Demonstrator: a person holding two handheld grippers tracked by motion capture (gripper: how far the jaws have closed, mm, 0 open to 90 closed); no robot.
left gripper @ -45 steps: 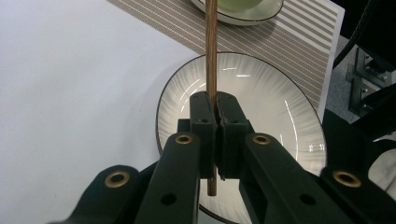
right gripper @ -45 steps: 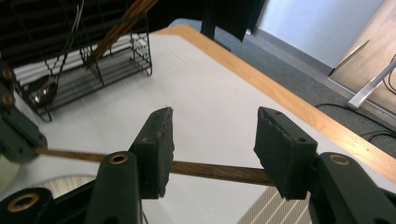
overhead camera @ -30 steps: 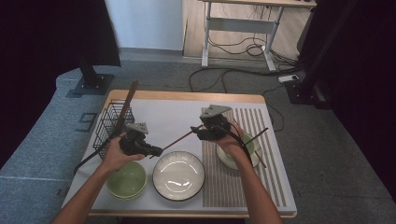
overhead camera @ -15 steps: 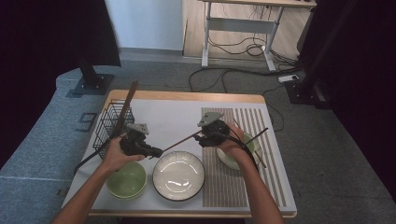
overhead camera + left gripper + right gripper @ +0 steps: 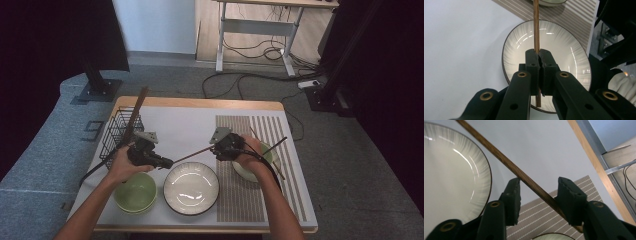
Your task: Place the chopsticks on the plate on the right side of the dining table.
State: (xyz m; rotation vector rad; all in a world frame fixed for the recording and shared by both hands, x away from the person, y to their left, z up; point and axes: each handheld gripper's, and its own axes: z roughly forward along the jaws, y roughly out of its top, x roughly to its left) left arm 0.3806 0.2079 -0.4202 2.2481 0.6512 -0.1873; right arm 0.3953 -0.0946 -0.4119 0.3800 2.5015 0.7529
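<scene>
My left gripper (image 5: 167, 162) is shut on a brown wooden chopstick (image 5: 190, 156), which points right and away over the white plate (image 5: 191, 200). In the left gripper view the chopstick (image 5: 536, 25) rises straight from the shut jaws of the left gripper (image 5: 539, 53) across the plate (image 5: 564, 37). My right gripper (image 5: 214, 148) sits at the chopstick's far end. Its jaws have just been closing. In the right gripper view the chopstick (image 5: 499, 157) crosses slantwise between the jaws of the right gripper (image 5: 539, 185), which still stand apart.
A green bowl (image 5: 135, 192) sits left of the plate. A pale bowl (image 5: 270, 156) with dark sticks across it lies under the right hand on the striped placemat (image 5: 250, 200). A wire basket (image 5: 117, 132) holding a long stick (image 5: 137, 112) stands at the left.
The right gripper has come down and slightly nearer, onto the chopstick's far end. The left gripper and the chopstick have stayed put.
</scene>
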